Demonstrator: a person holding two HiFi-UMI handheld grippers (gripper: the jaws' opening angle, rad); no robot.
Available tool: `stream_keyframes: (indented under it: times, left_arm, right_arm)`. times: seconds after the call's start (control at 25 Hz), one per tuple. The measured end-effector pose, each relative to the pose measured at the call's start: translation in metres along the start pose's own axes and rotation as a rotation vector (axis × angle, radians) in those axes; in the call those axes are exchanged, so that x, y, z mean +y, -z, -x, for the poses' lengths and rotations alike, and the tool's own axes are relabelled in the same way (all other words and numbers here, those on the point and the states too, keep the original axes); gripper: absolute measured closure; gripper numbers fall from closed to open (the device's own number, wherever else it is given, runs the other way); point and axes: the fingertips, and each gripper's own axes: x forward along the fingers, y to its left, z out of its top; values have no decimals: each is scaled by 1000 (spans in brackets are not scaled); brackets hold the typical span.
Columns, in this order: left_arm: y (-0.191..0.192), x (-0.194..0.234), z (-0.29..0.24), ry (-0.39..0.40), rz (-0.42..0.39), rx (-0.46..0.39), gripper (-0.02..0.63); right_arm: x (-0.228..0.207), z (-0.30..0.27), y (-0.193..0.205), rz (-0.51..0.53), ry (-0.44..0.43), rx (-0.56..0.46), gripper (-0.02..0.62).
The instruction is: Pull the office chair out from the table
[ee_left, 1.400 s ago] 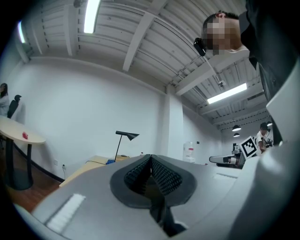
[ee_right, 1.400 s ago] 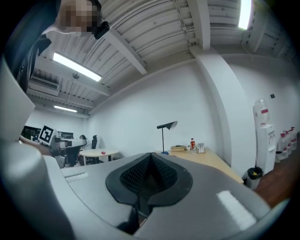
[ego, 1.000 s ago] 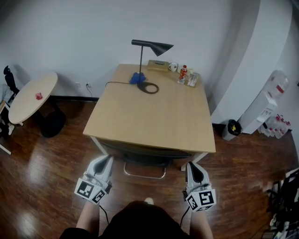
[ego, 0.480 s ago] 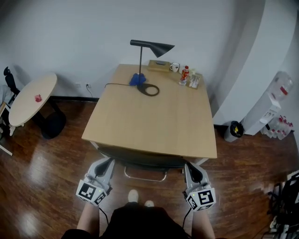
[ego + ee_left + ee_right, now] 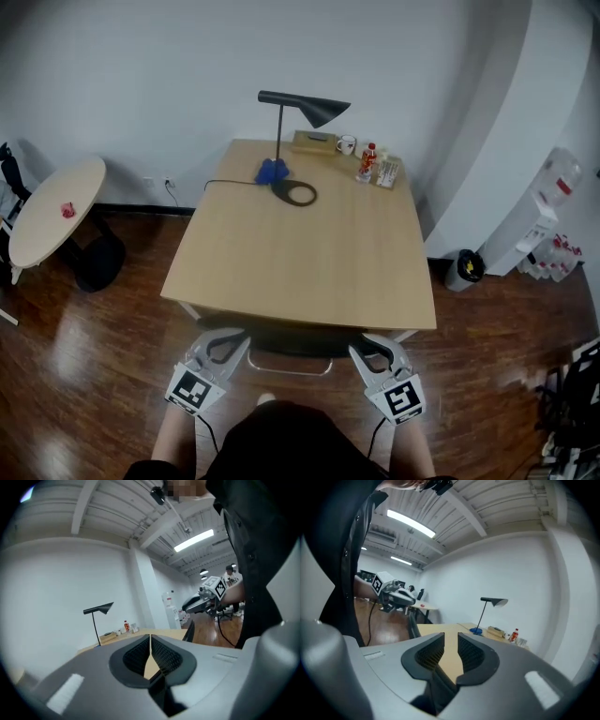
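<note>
The dark office chair [image 5: 302, 337] is tucked under the near edge of the wooden table [image 5: 300, 253]; only its back and a chrome bar [image 5: 289, 371] show. My left gripper [image 5: 233, 338] is at the chair back's left end, shut with nothing between its pads. My right gripper [image 5: 362, 345] is at the right end, its jaws opening and empty. In the left gripper view the closed left gripper [image 5: 150, 644] points over the tabletop [image 5: 172, 633], the chair's edge [image 5: 190, 631] beside it. In the right gripper view the right gripper [image 5: 451, 641] shows a narrow gap, with the chair back [image 5: 412, 627] to its left.
A black desk lamp [image 5: 302, 99], a blue object [image 5: 271, 172], a cup [image 5: 347, 144] and small bottles [image 5: 367, 160] stand at the table's far end. A round side table [image 5: 52, 208] is at left. A bin [image 5: 464, 267] and water dispenser [image 5: 544, 220] stand at right.
Both grippers have moved inward and forward to the chair back's two ends and rolled. The right jaws have parted slightly; the left stay shut.
</note>
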Motion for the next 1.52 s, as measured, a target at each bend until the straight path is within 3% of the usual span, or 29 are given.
stream_keyframes:
  times: [0.04, 0.12, 0.2, 0.36, 0.52, 0.76, 1.0, 1.24, 1.36, 1.44, 1.52]
  left_arm:
    - [4, -3, -4, 35, -48, 21, 599]
    - [22, -11, -12, 119, -140, 108, 480]
    - [48, -19, -19, 198, -248, 237, 409]
    - [83, -18, -23, 278, -398, 412, 322]
    - [90, -11, -22, 315, -394, 445, 291]
    - [106, -13, -21, 391, -432, 512, 291]
    - [124, -15, -25, 445, -461, 558, 291]
    - [130, -19, -30, 483, -485, 583, 337]
    - [141, -18, -30, 486, -589, 640, 389]
    - [152, -17, -29, 485, -675, 681, 461]
    - [157, -17, -28, 496, -703, 700, 494]
  right_arm:
    - [7, -7, 5, 26, -44, 37, 464]
    - [21, -21, 19, 107, -116, 124, 383]
    - [29, -30, 36, 199, -162, 210, 333]
    - [31, -36, 39, 255, -231, 274, 314]
    - [36, -38, 38, 313, -309, 352, 327]
    - [40, -42, 42, 304, -375, 407, 262]
    - [49, -50, 83, 378, -412, 574, 250]
    - [53, -56, 111, 385, -436, 669, 320]
    - [51, -56, 121, 426, -442, 745, 340]
    - [51, -56, 132, 491, -454, 816, 389]
    - [51, -55, 140, 557, -458, 864, 458]
